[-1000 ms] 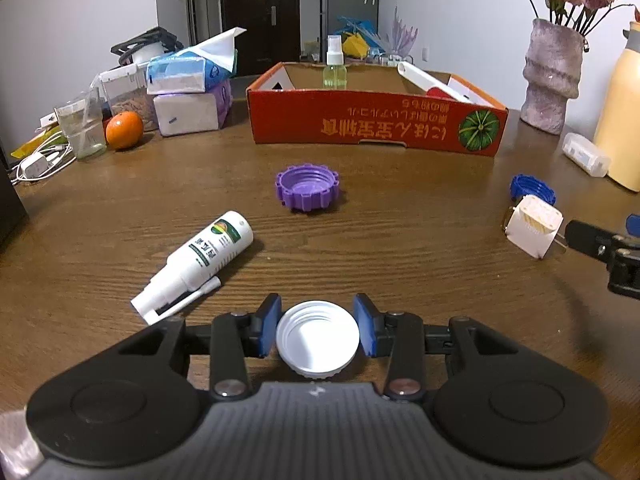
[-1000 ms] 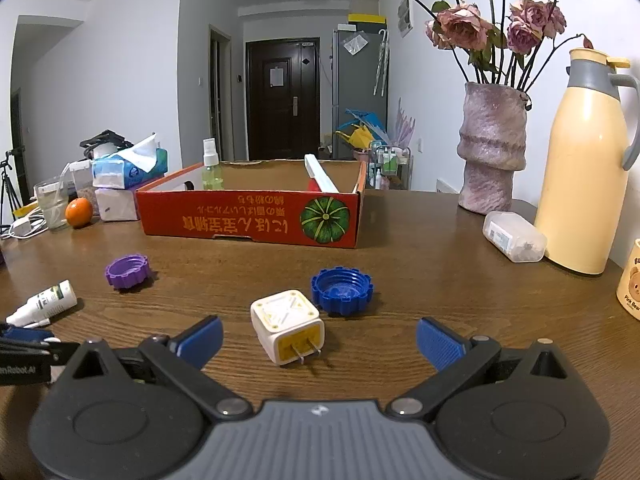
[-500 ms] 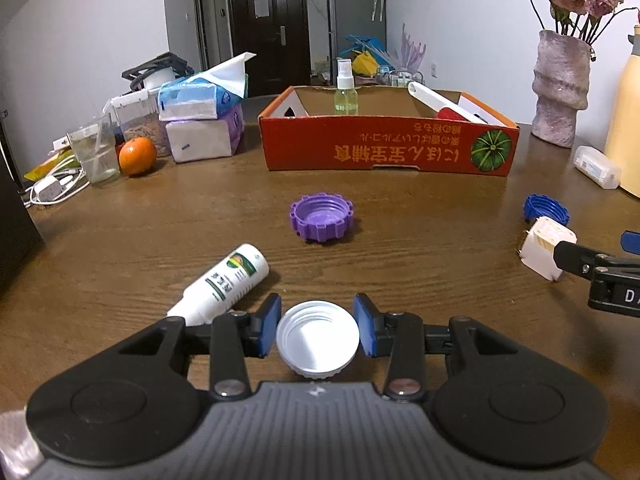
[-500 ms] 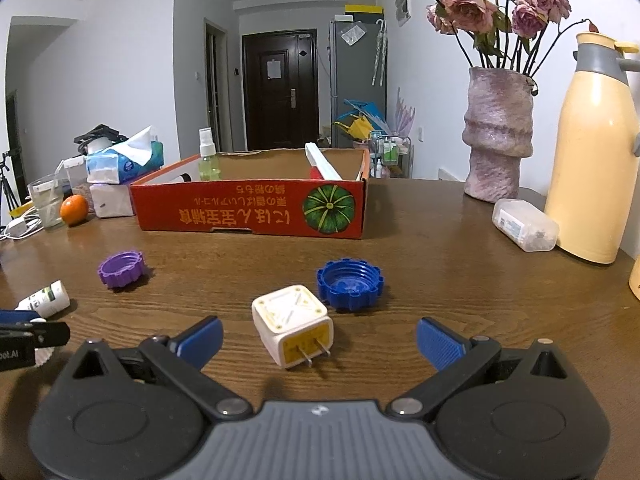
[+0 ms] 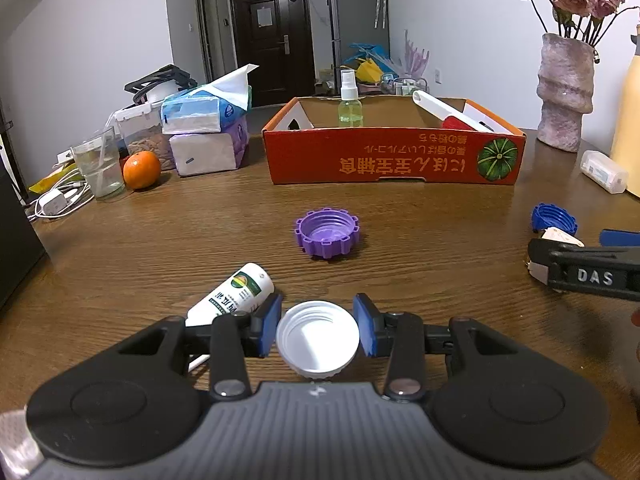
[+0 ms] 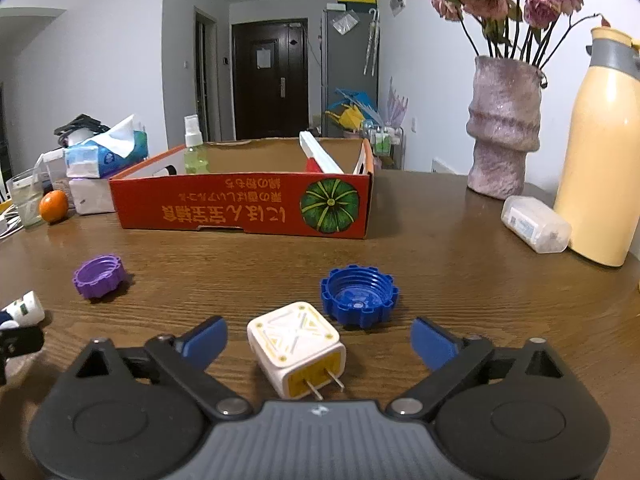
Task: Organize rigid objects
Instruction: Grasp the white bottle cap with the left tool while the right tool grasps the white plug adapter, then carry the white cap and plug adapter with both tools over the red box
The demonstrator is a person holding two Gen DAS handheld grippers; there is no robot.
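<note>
Left wrist: hand-held gripper [image 5: 318,330] has lifted white cap [image 5: 318,336] higher.

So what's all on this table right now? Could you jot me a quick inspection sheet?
Surface: wooden table.
Job's things: white cap, purple cap, blue cap, plug adapter, white bottle, red box with spray bottle.
Clutter: orange, tissue packs, vase, yellow flask.
Grippers: left gripper shut on white cap; right gripper open around plug adapter.
Cables: white charger cable.
Surroundings: dark door.
</note>
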